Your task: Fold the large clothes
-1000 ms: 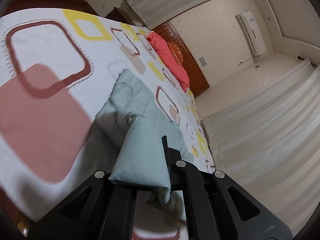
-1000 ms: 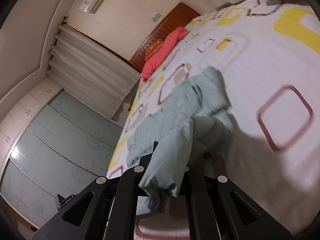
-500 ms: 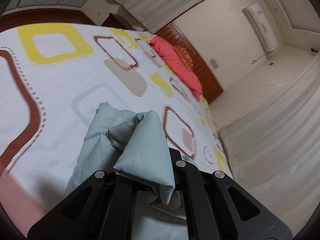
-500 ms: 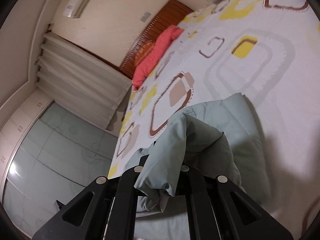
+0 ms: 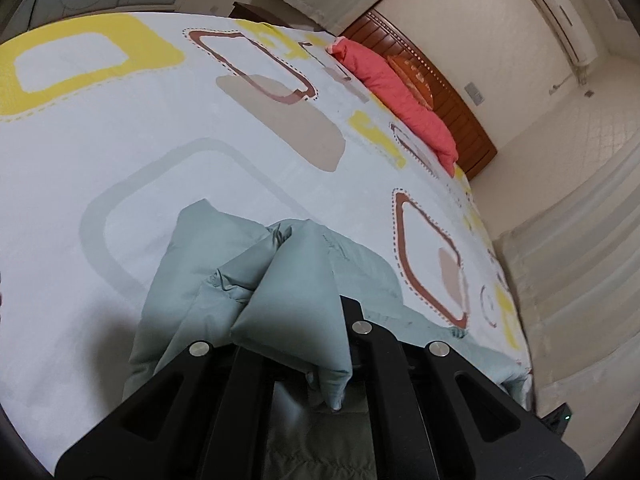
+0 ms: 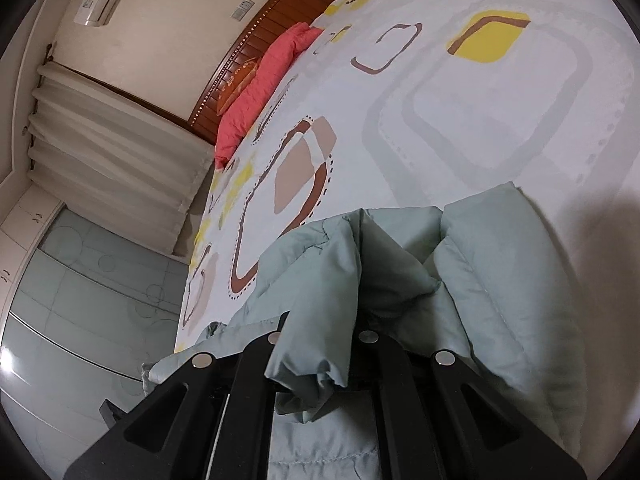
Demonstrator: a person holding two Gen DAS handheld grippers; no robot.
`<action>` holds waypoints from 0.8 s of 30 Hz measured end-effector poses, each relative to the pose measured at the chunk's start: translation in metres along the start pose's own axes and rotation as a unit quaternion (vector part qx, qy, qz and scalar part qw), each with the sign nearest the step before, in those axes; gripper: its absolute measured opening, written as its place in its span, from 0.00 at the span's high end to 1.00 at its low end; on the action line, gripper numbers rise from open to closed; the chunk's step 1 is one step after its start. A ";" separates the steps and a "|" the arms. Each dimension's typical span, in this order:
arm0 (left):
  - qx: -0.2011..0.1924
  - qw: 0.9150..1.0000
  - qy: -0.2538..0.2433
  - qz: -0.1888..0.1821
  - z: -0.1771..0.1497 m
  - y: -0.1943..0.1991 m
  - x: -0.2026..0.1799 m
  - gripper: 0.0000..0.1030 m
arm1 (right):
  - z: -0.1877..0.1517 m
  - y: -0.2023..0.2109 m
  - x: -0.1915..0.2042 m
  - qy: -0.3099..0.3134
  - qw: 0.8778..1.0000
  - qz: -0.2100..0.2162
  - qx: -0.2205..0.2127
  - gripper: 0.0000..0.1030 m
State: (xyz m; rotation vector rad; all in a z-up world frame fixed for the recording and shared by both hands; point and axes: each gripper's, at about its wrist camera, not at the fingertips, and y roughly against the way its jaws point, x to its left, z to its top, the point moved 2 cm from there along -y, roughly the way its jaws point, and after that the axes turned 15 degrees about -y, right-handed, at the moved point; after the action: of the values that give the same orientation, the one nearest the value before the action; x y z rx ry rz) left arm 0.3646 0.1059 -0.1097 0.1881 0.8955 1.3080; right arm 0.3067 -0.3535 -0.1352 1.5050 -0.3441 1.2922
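Note:
A pale green padded garment [image 5: 208,264] lies on the bed, bunched in folds in front of both grippers; it also shows in the right wrist view [image 6: 492,280]. My left gripper [image 5: 296,332] is shut on a pinched fold of it, held low over the rest of the garment. My right gripper [image 6: 320,340] is shut on another pinched fold, with the cloth draping down between the black fingers. The fingertips of both are hidden under cloth.
The bed sheet [image 5: 120,152] is white with yellow, brown and grey squares; it also shows in the right wrist view [image 6: 480,100]. A red pillow [image 5: 400,92] lies against the wooden headboard [image 5: 452,104]. Curtains [image 6: 112,148] and a glass wardrobe [image 6: 80,300] stand beside the bed.
Both grippers have come down and forward over the bed with the cloth held. The lifted folds now rest bunched on the garment, closer to the sheet.

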 end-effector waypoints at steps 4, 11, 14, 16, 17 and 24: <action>0.005 1.000 -0.005 -0.003 0.003 0.001 -0.005 0.91 | -0.001 0.002 0.001 0.001 1.000 -0.002 0.000 0.87; -0.023 1.000 -0.002 -0.006 0.005 0.040 -0.014 0.31 | -0.007 0.029 0.013 0.013 0.999 0.012 -0.030 0.42; -0.021 1.000 -0.005 -0.003 -0.001 0.053 -0.014 0.31 | -0.015 0.036 0.022 0.036 0.999 0.001 -0.027 0.42; -0.011 1.000 -0.023 0.001 -0.007 0.057 -0.016 0.31 | -0.022 0.036 0.029 0.066 0.997 -0.014 -0.024 0.42; -0.008 0.999 -0.030 0.003 -0.009 0.057 -0.016 0.31 | -0.026 0.034 0.034 0.086 0.996 -0.027 -0.024 0.42; 0.015 0.997 -0.066 0.031 0.007 0.033 -0.020 0.32 | -0.027 0.001 0.060 0.158 0.983 -0.092 -0.023 0.43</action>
State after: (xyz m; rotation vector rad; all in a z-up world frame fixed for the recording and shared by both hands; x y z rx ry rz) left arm 0.3443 0.1007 -0.0764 0.3242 0.8027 1.3243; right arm 0.3139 -0.3076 -0.0883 1.2363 -0.0280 1.3383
